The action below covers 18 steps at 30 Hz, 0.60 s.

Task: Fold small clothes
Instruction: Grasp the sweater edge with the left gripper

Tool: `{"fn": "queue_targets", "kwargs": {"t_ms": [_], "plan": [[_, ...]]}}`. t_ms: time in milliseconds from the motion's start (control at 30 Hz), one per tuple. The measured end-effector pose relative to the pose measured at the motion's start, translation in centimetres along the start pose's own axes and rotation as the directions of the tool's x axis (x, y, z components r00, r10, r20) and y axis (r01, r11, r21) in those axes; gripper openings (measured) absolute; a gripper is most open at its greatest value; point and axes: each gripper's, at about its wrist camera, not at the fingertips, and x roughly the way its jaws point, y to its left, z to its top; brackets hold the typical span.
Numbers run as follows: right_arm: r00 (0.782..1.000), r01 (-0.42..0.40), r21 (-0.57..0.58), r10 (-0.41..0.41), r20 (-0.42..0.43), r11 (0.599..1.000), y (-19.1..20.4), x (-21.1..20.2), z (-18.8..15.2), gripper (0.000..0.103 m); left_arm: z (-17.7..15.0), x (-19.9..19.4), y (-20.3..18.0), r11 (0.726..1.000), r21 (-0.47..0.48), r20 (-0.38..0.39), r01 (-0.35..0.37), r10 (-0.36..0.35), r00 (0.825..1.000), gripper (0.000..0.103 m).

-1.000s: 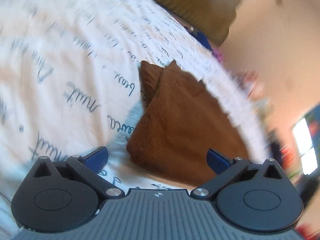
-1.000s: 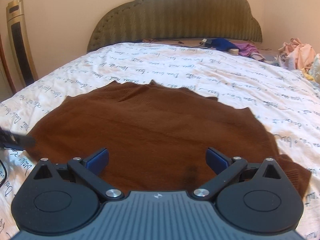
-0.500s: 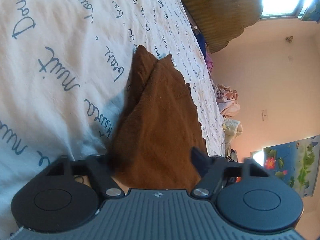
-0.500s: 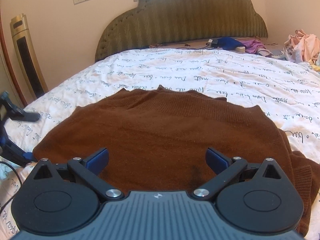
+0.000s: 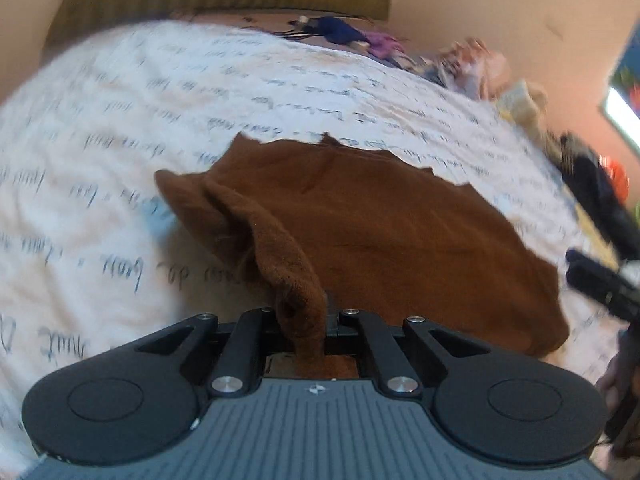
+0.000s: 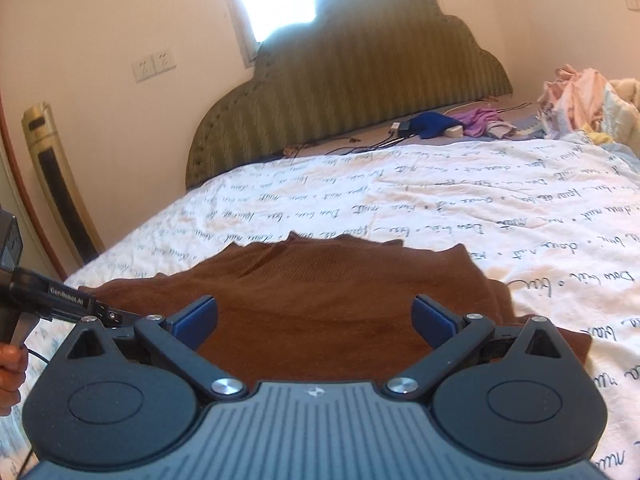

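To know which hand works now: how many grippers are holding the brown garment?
1. The left gripper is shut on a lifted fold of the brown garment. The right gripper is open above the cloth, holding nothing.

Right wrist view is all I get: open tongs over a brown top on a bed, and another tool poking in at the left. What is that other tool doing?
Observer: Those are the left tongs, and they are shut on an edge of the brown top.
Operator: Is the bit it pinches lying flat?
Observer: No. The pinched flap stands up off the bed sheet as a ridge running into the tongs, while the rest of the top lies flat.
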Motion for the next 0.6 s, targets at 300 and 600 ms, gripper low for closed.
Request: {"fn": "queue_targets", "kwargs": {"t_ms": [300, 600], "plan": [[0.998, 0.058, 0.054, -0.059, 0.018, 0.997, -2.1, -0.2, 0.6, 0.103, -4.0, 5.9, -8.3, 0.953, 0.301, -0.042, -0.013, 0.027, 0.999, 0.009], [0.893, -0.324, 0.347, 0.406, -0.197, 0.880, -2.9, 11.5, 3.5, 0.103, -4.7, 6.2, -6.1, 0.991, 0.134, 0.046, 0.024, -0.030, 0.998, 0.018]]}}
